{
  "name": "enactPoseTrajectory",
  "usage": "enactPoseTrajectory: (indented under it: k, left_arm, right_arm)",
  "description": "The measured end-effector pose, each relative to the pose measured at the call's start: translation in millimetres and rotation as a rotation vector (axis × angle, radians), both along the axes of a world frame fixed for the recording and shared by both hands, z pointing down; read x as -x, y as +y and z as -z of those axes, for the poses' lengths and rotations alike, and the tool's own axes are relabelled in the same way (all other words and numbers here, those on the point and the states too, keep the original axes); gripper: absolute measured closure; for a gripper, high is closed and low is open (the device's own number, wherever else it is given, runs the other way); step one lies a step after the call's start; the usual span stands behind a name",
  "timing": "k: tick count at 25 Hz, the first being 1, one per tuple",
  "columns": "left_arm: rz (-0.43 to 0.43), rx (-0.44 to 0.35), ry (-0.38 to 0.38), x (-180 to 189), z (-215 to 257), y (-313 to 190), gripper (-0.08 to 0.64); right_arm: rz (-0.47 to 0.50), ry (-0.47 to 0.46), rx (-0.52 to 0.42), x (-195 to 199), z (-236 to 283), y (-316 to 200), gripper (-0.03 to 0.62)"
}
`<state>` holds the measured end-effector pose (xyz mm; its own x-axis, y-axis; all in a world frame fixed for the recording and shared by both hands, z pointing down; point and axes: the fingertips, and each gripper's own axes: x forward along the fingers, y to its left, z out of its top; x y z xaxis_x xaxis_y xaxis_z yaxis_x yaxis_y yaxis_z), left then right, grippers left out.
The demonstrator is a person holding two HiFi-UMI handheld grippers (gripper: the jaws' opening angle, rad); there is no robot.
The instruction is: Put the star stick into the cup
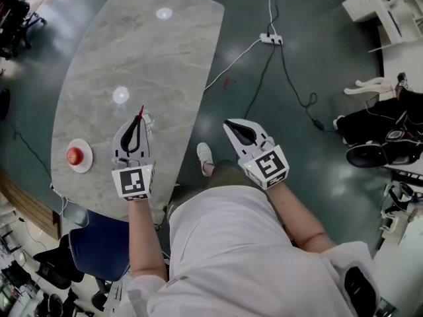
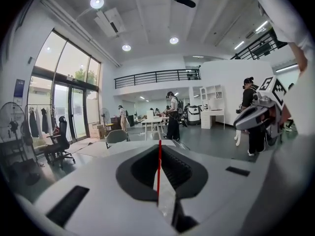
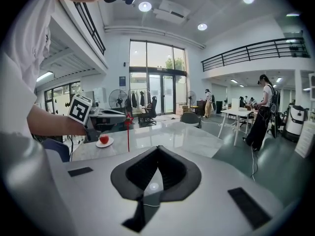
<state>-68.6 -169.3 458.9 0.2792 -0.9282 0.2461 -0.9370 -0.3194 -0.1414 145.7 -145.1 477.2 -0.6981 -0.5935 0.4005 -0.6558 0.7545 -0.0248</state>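
Observation:
My left gripper (image 1: 137, 122) hovers over the near part of the marble table (image 1: 132, 51), shut on the thin red star stick (image 1: 139, 114). The stick rises straight up between the closed pads (image 2: 159, 166). In the right gripper view the stick (image 3: 128, 136) stands upright with its star (image 3: 129, 121) on top, next to the left gripper (image 3: 81, 111). A faint clear object, possibly the cup (image 1: 149, 120), sits just right of the stick's tip; it is hard to make out. My right gripper (image 1: 229, 125) is shut and empty (image 3: 157, 149), held over the floor to the right of the table.
A red fruit on a white plate (image 1: 78, 156) lies near the table's left front edge, also visible from the right gripper as the plate (image 3: 104, 140). A blue chair (image 1: 99, 243) stands below the table. A power strip (image 1: 271, 39) and cables lie on the floor.

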Motion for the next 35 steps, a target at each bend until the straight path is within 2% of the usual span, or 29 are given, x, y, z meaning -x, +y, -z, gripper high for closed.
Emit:
enactPoseTrajectory:
  k: [11,19,35]
  left_arm:
    - [-0.066,0.071,-0.023,-19.8,-50.0,5.6,0.545]
    - [-0.114,0.069,-0.024,-40.0,-53.4,5.1,0.543]
    - [-0.164,0.116,-0.105,-66.5,-80.7,4.8,0.529]
  right_arm:
    - [-0.019,0.037,0.019,-10.2,-9.9,3.6,0.58]
    - [-0.021,0.046,0.032,-17.5,-8.5,5.4,0.58]
    - [-0.036,0.047,0.032,-27.3,-9.8,6.7,0.58]
